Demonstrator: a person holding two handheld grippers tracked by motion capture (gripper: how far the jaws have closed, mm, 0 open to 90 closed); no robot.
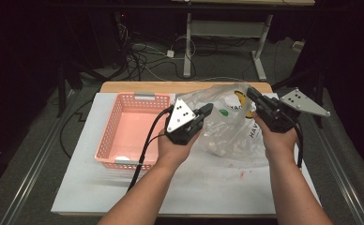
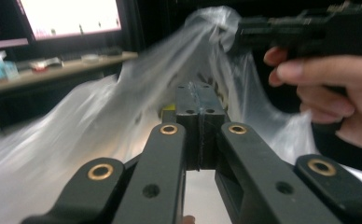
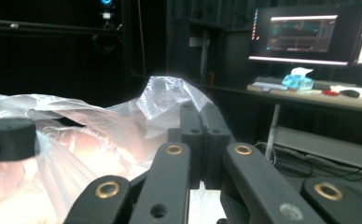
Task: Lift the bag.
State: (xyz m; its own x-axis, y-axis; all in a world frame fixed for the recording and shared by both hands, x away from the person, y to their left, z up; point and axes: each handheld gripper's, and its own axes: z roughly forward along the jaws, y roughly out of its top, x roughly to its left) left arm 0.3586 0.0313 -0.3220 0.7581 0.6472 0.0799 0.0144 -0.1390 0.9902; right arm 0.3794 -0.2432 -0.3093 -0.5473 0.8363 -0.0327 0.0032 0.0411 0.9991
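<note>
Left gripper [image 1: 207, 110], centre of the high view: jaws pressed flat together, with a thin fold of the plastic bag [image 1: 227, 126] pinched between them; the seam between the jaws reads closed in the left gripper view [image 2: 199, 100].

Right gripper [image 1: 251, 93], upper right of centre in the high view: jaws likewise pressed together on the bag's upper edge; in the right gripper view [image 3: 201, 116] crumpled film rises just behind the tips.

The bag sits right of centre in the high view, lifted at its top between the two grippers, its lower part resting on the white table board [image 1: 217, 187]. Pale contents show through the film; they cannot be identified.

Pink basket [image 1: 109, 136], left of centre, stands just beside the bag and looks nearly empty.

Judgement: the film is light, limp and slippery, and likely to tear under a sharp pull. Best hold is the rim, gathered in folds, one point on each side, so the mouth spreads evenly. Any weight hangs low, so expect sag.
</note>
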